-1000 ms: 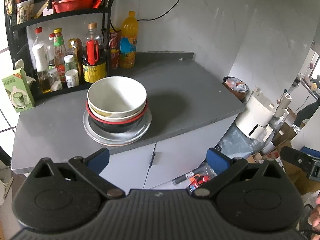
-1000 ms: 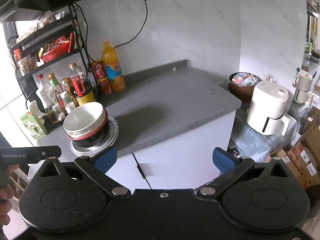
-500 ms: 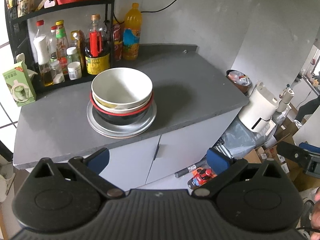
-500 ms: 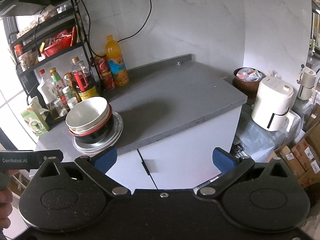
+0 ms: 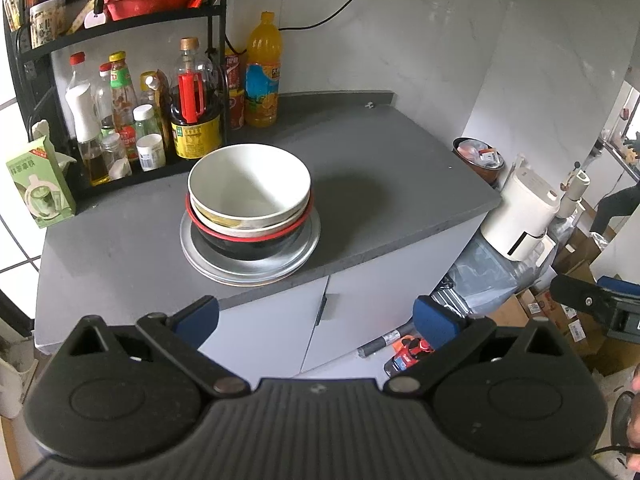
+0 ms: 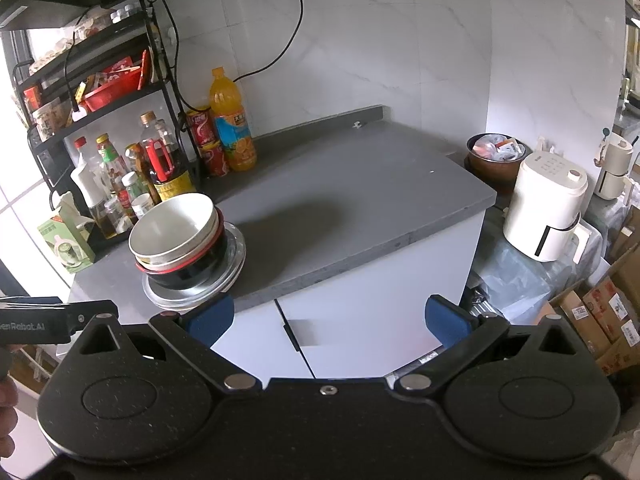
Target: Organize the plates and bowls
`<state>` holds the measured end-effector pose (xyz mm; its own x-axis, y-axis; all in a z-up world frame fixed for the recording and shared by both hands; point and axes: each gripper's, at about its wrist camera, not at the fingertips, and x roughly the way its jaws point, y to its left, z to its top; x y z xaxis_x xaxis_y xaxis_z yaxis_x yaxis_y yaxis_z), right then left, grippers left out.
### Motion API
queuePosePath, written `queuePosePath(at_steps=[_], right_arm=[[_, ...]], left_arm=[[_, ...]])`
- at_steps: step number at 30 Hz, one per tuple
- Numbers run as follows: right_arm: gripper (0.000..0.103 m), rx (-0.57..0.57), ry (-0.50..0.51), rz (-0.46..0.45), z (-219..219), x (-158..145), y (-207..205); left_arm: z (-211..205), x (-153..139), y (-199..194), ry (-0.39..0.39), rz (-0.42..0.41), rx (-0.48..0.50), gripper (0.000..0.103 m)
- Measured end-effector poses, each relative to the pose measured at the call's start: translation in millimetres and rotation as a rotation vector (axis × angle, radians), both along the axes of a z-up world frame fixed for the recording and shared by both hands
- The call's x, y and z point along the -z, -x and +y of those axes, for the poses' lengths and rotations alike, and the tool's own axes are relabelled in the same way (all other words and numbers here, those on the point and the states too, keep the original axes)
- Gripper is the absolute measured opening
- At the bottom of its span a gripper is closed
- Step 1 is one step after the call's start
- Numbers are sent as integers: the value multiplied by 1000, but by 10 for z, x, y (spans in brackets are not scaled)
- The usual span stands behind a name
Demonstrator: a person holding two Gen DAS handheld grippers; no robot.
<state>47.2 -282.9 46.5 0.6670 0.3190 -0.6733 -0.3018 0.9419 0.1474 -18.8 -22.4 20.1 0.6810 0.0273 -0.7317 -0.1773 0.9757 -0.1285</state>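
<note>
Both views have drawn back from the grey counter (image 5: 400, 184), where cream bowls (image 5: 249, 184) nest in a black red-rimmed bowl (image 5: 248, 240) on stacked round metal plates (image 5: 250, 270) ahead of the spread, empty left hand-held gripper (image 5: 316, 316) and right hand-held gripper (image 6: 326, 318); that fits either a finished stack or one awaiting sorting.

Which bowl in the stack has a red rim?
The black bowl at the bottom of the nest, sitting on the metal plates. The two bowls nested inside it are pale: the cream top bowl and another below it.
</note>
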Motion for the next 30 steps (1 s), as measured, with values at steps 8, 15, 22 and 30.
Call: queuePosePath(at_steps=[8, 15, 22, 30], right_arm=[[103, -25, 4, -11, 15, -61, -3], [103, -28, 3, -2, -27, -48, -39], [103, -34, -1, 3, -42, -33, -57], [102, -37, -6, 10, -27, -37, -74]], left_arm=[[-1, -24, -57, -4, -3, 4, 102], [-16, 9, -97, -7, 8, -5, 102], [-54, 16, -120, 1, 14, -8, 102], [-41, -7, -136, 5, 14, -26, 102]])
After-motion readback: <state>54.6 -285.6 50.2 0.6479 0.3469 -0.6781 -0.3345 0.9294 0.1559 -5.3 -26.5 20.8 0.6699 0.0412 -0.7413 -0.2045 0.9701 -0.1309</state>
